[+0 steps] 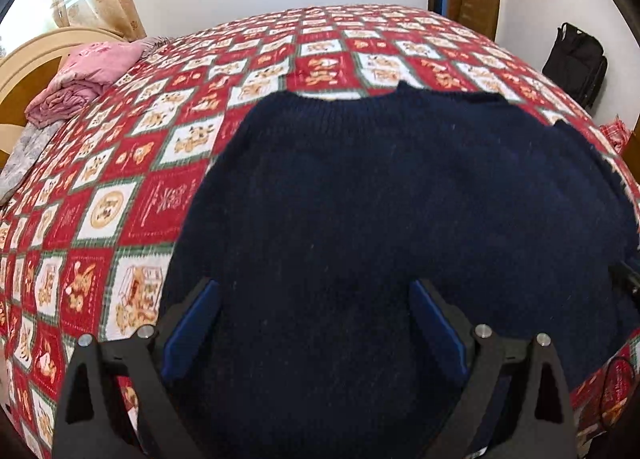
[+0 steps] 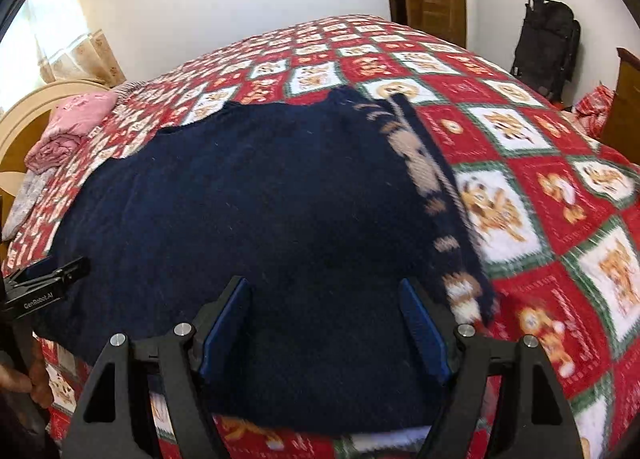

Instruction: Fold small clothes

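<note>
Navy sweater (image 1: 380,219) lies flat on the bedspread (image 1: 120,187); left gripper (image 1: 314,323) and right gripper (image 2: 326,323) hover wide, empty. Next, probably: pinch an edge to fold.

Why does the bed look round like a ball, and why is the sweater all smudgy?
Left wrist view: the fisheye lens bulges the bedspread into a dome, and the navy sweater looks soft from motion blur. Right wrist view: same bulge, and the sweater's tan pattern smears; daylight from the window washes out that corner.
</note>
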Demonstrator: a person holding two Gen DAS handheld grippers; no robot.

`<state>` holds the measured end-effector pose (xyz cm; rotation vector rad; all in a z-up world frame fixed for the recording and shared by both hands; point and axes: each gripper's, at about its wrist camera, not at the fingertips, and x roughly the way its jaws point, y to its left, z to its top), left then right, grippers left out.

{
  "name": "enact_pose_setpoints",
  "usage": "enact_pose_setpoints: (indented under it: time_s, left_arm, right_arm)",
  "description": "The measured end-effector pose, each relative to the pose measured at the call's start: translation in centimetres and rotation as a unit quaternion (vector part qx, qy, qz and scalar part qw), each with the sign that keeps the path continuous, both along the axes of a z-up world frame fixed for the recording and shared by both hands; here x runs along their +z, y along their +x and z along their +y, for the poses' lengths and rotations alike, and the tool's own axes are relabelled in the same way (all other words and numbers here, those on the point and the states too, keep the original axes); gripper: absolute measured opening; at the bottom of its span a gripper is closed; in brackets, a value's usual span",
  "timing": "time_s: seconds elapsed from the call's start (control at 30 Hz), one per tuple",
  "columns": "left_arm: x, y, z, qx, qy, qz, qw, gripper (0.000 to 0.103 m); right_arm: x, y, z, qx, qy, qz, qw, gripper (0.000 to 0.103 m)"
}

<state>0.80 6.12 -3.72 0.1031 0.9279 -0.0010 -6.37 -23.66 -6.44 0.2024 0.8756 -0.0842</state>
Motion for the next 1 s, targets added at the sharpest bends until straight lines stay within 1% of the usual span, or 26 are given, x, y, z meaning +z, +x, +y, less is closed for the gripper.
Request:
enact_pose_setpoints:
  time_s: [0.1,0.2,0.27,0.33,0.43,0.5,0.6,0.7,0.77,0.8,0.87,0.93,1.0]
  left_arm:
    - [0.1,-0.8,0.1,0.001,0.000,-0.003,1.0000,0.098]
    - [0.2,-1.7,-0.1,0.002,0.006,-0.008,0.9999,0.098]
    - [0.3,-2.2,-0.3,0.004,0.014,-0.011,0.9998,0.098]
    - [0.5,-2.8,-0.4,0.007,0.016,-0.013,0.9998,0.098]
    - [1.3,-3.8,-0.3,0.006,0.010,-0.020,0.9997,0.098]
    - [1.7,-4.5,-0.1,0.001,0.003,-0.027,0.9996,0.103]
    - [1.9,-5.3,0.3,-0.001,0.002,-0.032,0.9995,0.103]
    - [1.7,-5.7,1.1,0.004,0.003,-0.034,0.9994,0.103]
    - [1.5,-5.7,1.8,0.008,-0.005,-0.033,0.9994,0.103]
    - [1.3,-5.5,2.1,0.014,-0.008,-0.031,0.9994,0.103]
    - [1.1,-5.1,2.3,0.018,-0.010,-0.028,0.9994,0.103]
    - [0.9,-5.0,2.3,0.018,-0.004,-0.032,0.9993,0.103]
    - [0.7,-4.9,2.1,0.018,0.006,-0.035,0.9992,0.103]
  right_arm:
    - [0.7,-1.3,-0.2,-0.017,0.005,0.002,1.000,0.078]
    - [2.7,-2.8,0.7,-0.026,-0.018,-0.029,0.999,0.078]
    - [4.4,-3.8,1.8,-0.023,-0.035,-0.057,0.998,0.078]
    - [5.4,-4.2,2.8,-0.015,-0.041,-0.073,0.996,0.078]
    - [6.1,-4.5,4.3,0.003,-0.039,-0.079,0.996,0.078]
    - [5.6,-4.6,4.9,0.013,-0.026,-0.072,0.997,0.078]
    - [4.7,-5.0,5.8,0.031,-0.016,-0.066,0.997,0.078]
    - [3.9,-5.0,6.5,0.038,-0.038,-0.066,0.996,0.078]
    - [3.2,-4.8,6.6,0.039,-0.054,-0.065,0.996,0.077]
    - [2.7,-4.6,6.7,0.035,-0.067,-0.058,0.995,0.073]
    - [1.8,-4.2,6.5,0.030,-0.075,-0.038,0.996,0.067]
    - [0.9,-3.8,6.0,0.022,-0.065,-0.015,0.998,0.067]
    - [0.9,-3.7,5.9,0.020,-0.059,-0.013,0.998,0.067]
